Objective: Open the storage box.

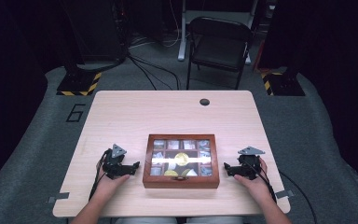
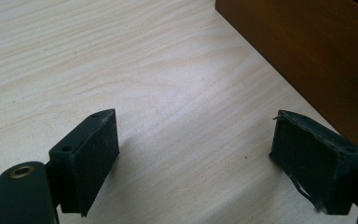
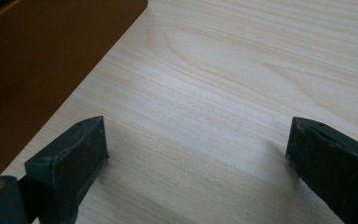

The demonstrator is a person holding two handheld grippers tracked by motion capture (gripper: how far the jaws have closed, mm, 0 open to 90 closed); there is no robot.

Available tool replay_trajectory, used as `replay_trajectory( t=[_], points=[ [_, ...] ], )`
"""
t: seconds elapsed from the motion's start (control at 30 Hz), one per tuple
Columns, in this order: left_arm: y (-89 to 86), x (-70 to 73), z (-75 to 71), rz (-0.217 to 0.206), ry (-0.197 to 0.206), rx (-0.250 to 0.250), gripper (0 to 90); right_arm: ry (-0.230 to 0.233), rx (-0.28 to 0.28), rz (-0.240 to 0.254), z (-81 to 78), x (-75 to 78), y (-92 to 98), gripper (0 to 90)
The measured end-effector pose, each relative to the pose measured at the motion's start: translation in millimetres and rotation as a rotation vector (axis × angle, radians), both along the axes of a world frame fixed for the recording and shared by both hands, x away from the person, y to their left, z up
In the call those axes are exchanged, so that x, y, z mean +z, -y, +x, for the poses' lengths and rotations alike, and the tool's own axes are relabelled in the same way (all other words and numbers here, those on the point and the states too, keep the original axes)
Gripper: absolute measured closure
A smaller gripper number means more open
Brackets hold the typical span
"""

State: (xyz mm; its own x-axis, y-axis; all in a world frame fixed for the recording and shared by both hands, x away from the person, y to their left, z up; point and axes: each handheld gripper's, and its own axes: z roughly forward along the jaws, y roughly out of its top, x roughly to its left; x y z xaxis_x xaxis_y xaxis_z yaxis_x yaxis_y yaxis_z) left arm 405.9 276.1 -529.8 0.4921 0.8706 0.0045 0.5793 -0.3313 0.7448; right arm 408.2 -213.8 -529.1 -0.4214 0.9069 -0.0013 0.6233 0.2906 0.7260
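Resting on the desk (image 1: pixel 121 112), the two grippers sit one on each side of a wooden box (image 1: pixel 181 179) with a glass lid, which lies near the front edge, between the person's hands. The left gripper (image 1: pixel 131 168) has its jaws spread wide with nothing between them, and the right gripper (image 1: pixel 228 169) is the same, empty and apart. Each is near a side wall of the box but not touching it (the gripper views show bare desk between the jaws and brown wood off to one side). Inside, under the glass, I can make out small compartments with round gold pieces, though the glare hides some. To handle the box well, I'd judge both grippers should close in evenly from the two sides, keeping level so the box doesn't twist or slide.
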Motion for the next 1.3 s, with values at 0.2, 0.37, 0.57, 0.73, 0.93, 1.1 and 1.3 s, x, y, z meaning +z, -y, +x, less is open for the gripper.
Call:
replay_trajectory(
  t=[0.2,0.37,0.57,0.73,0.93,1.1,1.3],
  points=[
    [-0.3,0.6,-0.2,-0.003,-0.001,0.005,16.2,0.005,-0.008,0.005,-1.4,0.1,0.0,6.4],
    [0.1,0.5,-0.9,-0.007,0.0,0.01,17.2,0.009,-0.012,0.01,-2.7,0.4,0.5,11.0],
    [-3.0,4.0,-3.1,-0.024,-0.011,0.02,28.5,0.014,-0.027,0.015,-4.9,2.1,1.1,17.3],
    [-7.7,7.9,-3.0,-0.039,-0.019,0.026,33.1,0.007,-0.03,-0.014,-6.3,6.6,-1.0,20.7],
    [-8.7,15.0,-5.1,-0.033,0.005,0.048,33.1,0.019,-0.017,-0.02,-10.4,14.5,-4.2,25.4],
    [-4.7,19.3,-7.7,-0.013,0.016,0.052,32.9,0.025,-0.002,-0.011,-14.1,20.1,-4.1,26.5],
    [-3.2,23.2,-9.5,-0.085,-0.015,0.048,38.0,0.006,-0.001,0.011,-17.0,22.6,-3.0,27.3]
  ],
)
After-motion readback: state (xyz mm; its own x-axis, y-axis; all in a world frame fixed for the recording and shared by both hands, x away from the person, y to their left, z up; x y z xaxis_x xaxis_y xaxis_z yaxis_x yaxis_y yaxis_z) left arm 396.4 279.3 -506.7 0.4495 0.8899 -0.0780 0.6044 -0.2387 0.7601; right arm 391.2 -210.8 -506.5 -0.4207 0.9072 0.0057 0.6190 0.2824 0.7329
